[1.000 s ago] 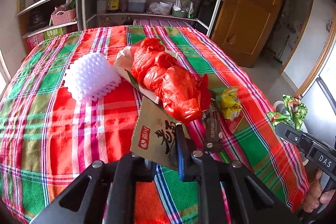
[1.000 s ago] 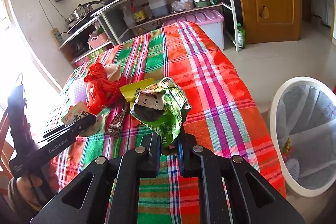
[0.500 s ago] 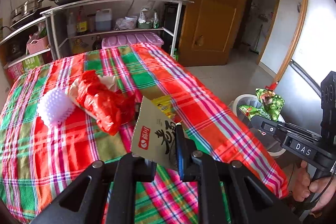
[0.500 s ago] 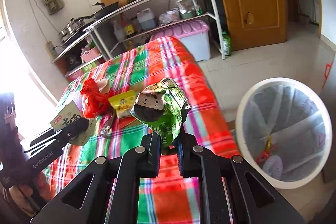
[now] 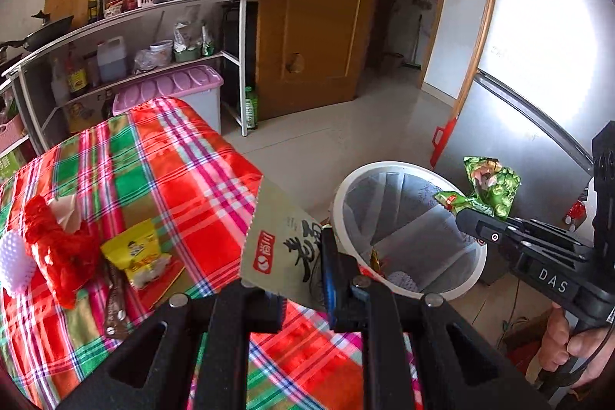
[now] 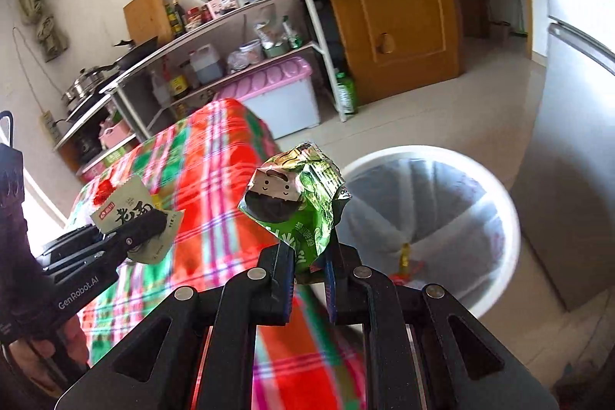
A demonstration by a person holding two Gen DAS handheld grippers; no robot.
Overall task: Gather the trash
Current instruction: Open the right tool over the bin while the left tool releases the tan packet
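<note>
My left gripper (image 5: 303, 279) is shut on a beige snack packet (image 5: 280, 248) with a red logo, held over the table's right edge beside the white bin (image 5: 407, 229). The same packet (image 6: 123, 210) shows at the left of the right wrist view. My right gripper (image 6: 309, 268) is shut on a crumpled green wrapper (image 6: 296, 202), held in the air between the table and the white bin (image 6: 434, 218). From the left wrist view that green wrapper (image 5: 488, 187) hangs over the bin's far rim. The bin has a grey liner with a few scraps at the bottom.
On the plaid tablecloth (image 5: 161, 164) lie a red plastic bag (image 5: 57, 248), a yellow packet (image 5: 134, 252), a brown wrapper (image 5: 115, 306) and a white foam net (image 5: 11, 264). A metal shelf (image 5: 127, 56), a pink-lidded box (image 5: 173, 87) and a wooden door (image 5: 315, 22) stand behind.
Both grippers have swung right, away from the table's middle toward the bin, each still holding its piece. The bin now fills the right of both views.
</note>
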